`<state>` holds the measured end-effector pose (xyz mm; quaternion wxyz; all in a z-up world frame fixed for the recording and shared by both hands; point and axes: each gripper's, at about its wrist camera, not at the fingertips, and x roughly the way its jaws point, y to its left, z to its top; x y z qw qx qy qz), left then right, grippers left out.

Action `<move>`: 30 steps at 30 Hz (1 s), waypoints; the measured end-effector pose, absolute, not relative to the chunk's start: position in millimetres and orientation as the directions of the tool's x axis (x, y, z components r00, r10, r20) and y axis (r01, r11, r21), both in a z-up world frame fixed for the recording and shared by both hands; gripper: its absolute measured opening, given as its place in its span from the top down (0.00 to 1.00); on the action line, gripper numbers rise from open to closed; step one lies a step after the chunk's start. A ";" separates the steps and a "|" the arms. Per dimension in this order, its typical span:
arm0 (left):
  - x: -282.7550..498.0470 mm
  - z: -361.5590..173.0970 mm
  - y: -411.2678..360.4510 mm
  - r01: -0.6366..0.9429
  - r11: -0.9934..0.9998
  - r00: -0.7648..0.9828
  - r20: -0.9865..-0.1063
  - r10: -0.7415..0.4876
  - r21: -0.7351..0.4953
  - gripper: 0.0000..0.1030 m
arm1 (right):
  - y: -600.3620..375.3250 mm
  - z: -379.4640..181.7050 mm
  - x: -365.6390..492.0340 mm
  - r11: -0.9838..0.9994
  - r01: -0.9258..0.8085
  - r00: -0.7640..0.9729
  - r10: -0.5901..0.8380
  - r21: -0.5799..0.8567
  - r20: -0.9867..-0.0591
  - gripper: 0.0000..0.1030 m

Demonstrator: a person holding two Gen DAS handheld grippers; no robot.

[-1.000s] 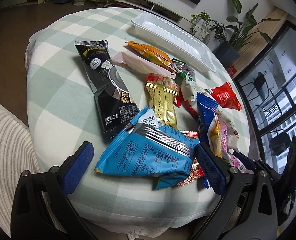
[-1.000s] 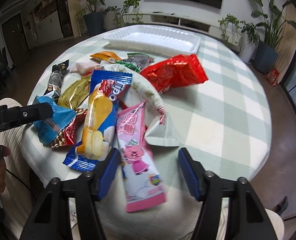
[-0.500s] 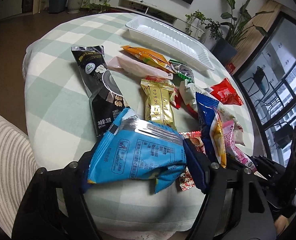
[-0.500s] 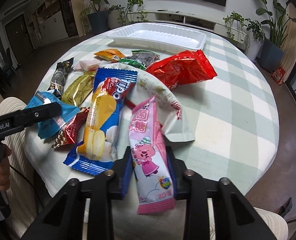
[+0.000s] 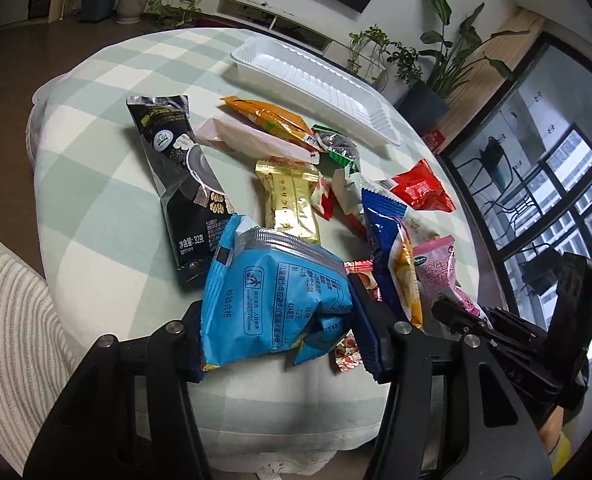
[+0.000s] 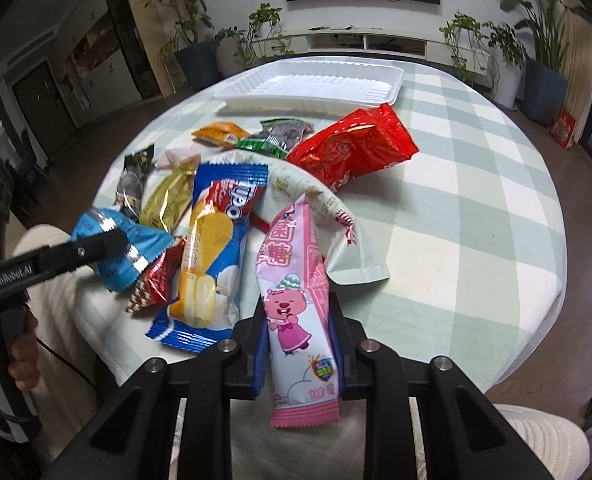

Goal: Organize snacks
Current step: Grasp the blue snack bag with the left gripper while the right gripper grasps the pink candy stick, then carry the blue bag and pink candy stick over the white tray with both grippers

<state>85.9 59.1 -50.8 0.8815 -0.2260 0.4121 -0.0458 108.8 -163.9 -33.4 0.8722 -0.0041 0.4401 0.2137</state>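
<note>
Snacks lay heaped on the near side of a round table (image 6: 475,184) under a green-and-white checked cloth, with a white tray (image 6: 311,86) bare at the far edge. The left gripper (image 5: 280,328) had just been closing, and its jaws now pressed both sides of a blue pack (image 5: 276,300) at the table's near rim. The right gripper (image 6: 297,344) had likewise been closing; its jaws stood narrow, clamped on a pink pack (image 6: 296,296) whose lower end hung past the fingers toward the camera. Beside the pink pack lay a Tipo pack (image 6: 212,248) and a curved white pack (image 6: 323,216), with a red bag (image 6: 351,148) beyond. Farther left sat a gold bar (image 5: 292,204), a black pack (image 5: 184,184) and an orange pack (image 5: 268,118). A hand (image 6: 20,356) showed on the left tool's grip.
</note>
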 end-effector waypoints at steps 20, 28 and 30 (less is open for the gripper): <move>78.0 -16.2 63.8 -0.015 0.881 0.713 -0.623 -0.323 -0.473 0.51 | -194.0 -13.0 113.3 0.824 -0.332 0.505 0.566 0.458 -0.652 0.74; 95.3 7.2 76.0 0.008 0.873 0.730 -0.594 -0.339 -0.488 0.51 | -198.7 3.3 138.2 0.786 -0.336 0.492 0.616 0.519 -0.615 0.74; 103.1 15.2 79.6 0.017 0.871 0.736 -0.584 -0.344 -0.491 0.51 | -198.8 9.6 145.7 0.779 -0.341 0.493 0.625 0.527 -0.605 0.74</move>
